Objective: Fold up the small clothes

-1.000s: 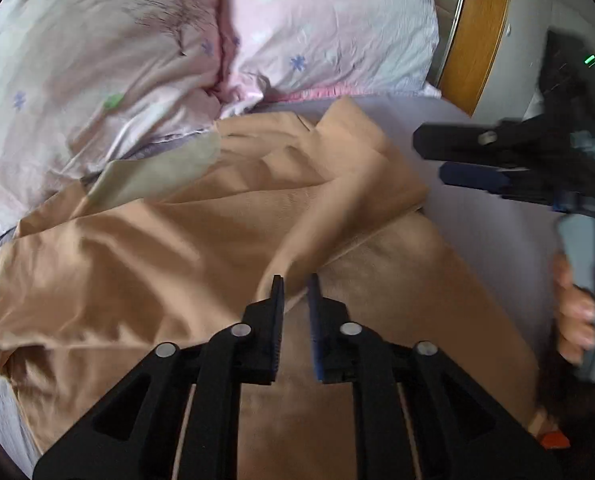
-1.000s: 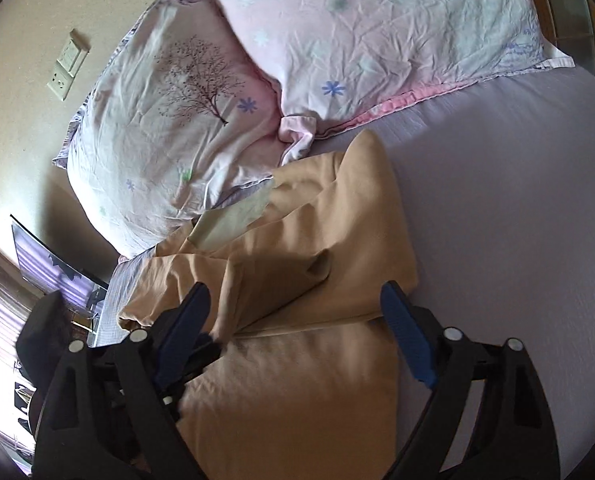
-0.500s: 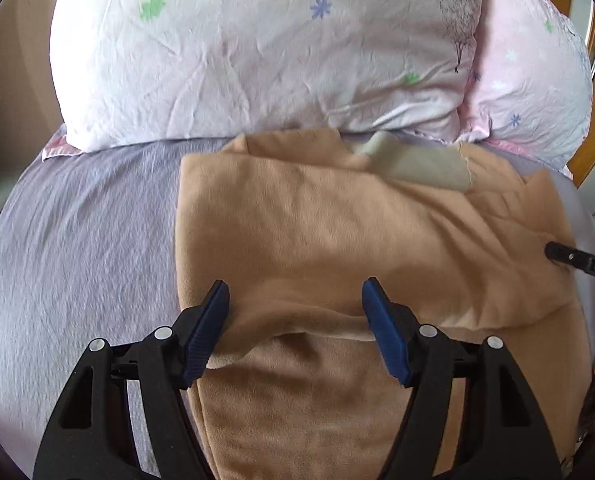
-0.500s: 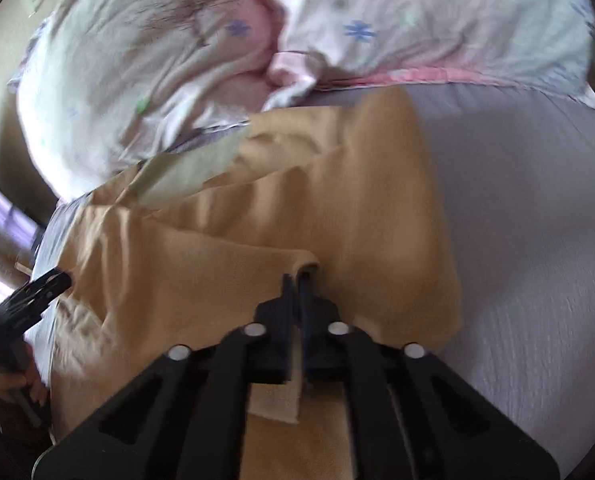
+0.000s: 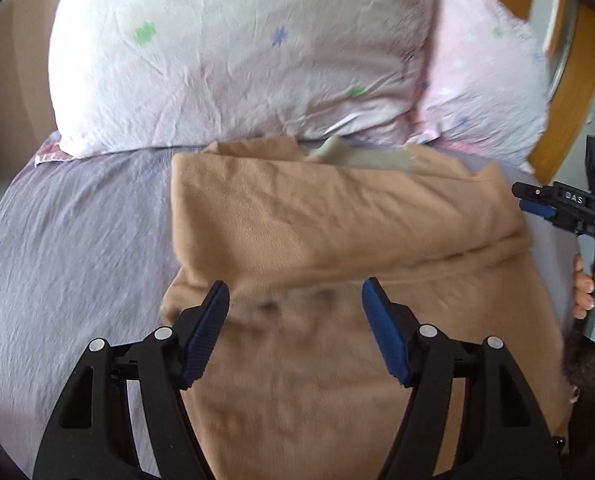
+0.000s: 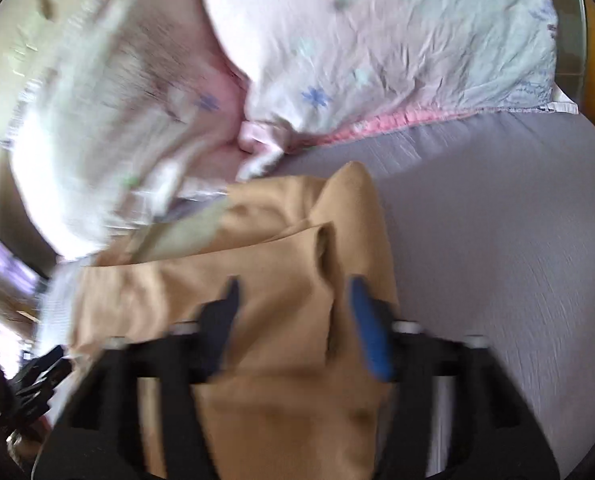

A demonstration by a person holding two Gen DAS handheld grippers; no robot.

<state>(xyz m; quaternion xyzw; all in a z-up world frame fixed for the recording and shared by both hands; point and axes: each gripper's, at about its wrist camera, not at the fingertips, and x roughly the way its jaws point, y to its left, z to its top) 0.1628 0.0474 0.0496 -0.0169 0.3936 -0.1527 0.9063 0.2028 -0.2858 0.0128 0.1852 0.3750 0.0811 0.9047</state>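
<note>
**Both tongs spread wide over the tan garment on the bed**

Nearest to us in the left wrist view, our left gripper (image 5: 295,300) has its two blue-padded fingers (image 5: 205,332) well apart, holding nothing. They hang over the tan garment (image 5: 337,240), which lies on the lilac bedsheet (image 5: 77,248). A broad upper layer of the cloth is folded across the piece, its lower edge running just beyond our fingertips, and the rest of the garment stretches back under the gripper toward us.

In the right wrist view, which is blurred, our right gripper (image 6: 297,304) also stands open with nothing between its fingers. It sits over the garment's right-hand part, where a raised crease runs up between the two fingers. In the left view the same gripper shows at the right edge, just beside the garment's right border, with our right hand (image 5: 589,284) wrapped around its grey handle.

Further on, a pale greenish patch (image 5: 361,156), perhaps the inside of a neckline or lining, shows at the garment's far edge. That edge touches or nearly touches the two pillows: a white pillow (image 5: 237,60) with small green and blue flower prints, and beside it a pink pillow (image 5: 481,84). Beyond the pink one, at the right, we see a piece of orange-brown wooden frame (image 5: 573,112).
</note>
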